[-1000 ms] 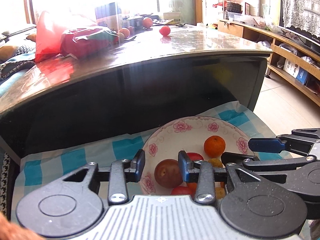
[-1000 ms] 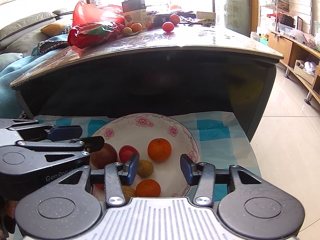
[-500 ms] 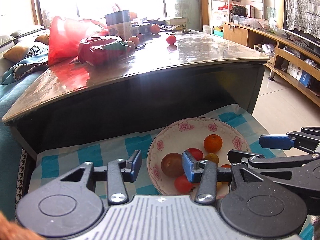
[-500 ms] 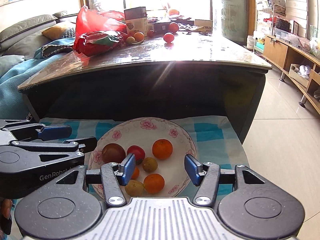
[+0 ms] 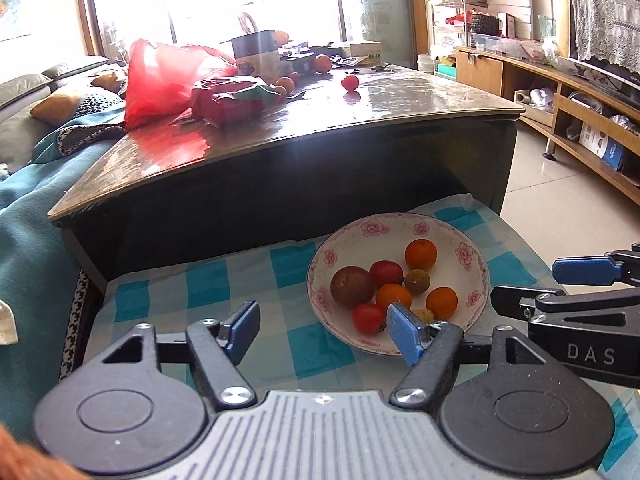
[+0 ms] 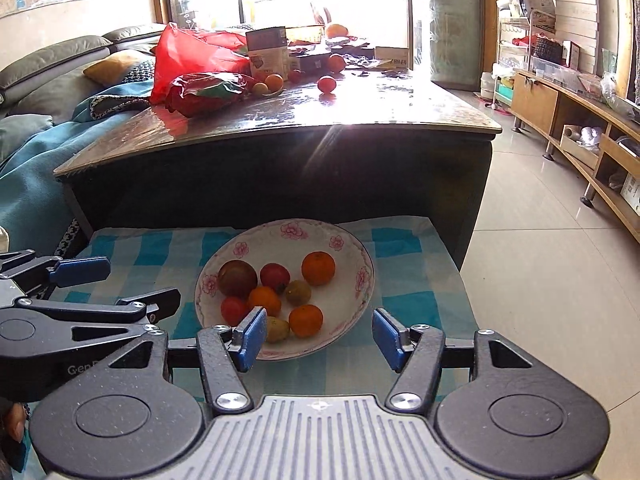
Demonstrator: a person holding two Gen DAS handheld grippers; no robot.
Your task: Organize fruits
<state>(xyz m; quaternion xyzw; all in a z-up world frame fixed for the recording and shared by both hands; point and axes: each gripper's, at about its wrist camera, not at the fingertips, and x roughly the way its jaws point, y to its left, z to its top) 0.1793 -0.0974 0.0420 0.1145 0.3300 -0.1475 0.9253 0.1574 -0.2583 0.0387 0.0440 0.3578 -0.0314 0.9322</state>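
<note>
Fruits are lying in a floral-rimmed plate that is sitting on a blue-and-white checked cloth, directly in front of a dark coffee table. Contents: a large brown-purple fruit, a red fruit touching it, an orange toward the far rim, a second orange in the middle, a third orange nearer, a small olive-brown fruit, a red tomato, and a yellowish fruit at the near rim.

The left gripper is hanging over the cloth at the plate's near-left edge; its jaws have just been opening and are standing wide apart, nothing between them. The right gripper is hovering over the plate's near rim, jaws having just been opening, apart and gripping nothing.

Readable writing: "DAS" is showing on the right gripper's body in the left wrist view; "GenR", cut off, on the left gripper's body in the right wrist view.

More fruit is resting on the tabletop: a lone red one, with others beside a red plastic bag and a box whose print is illegible.
</note>
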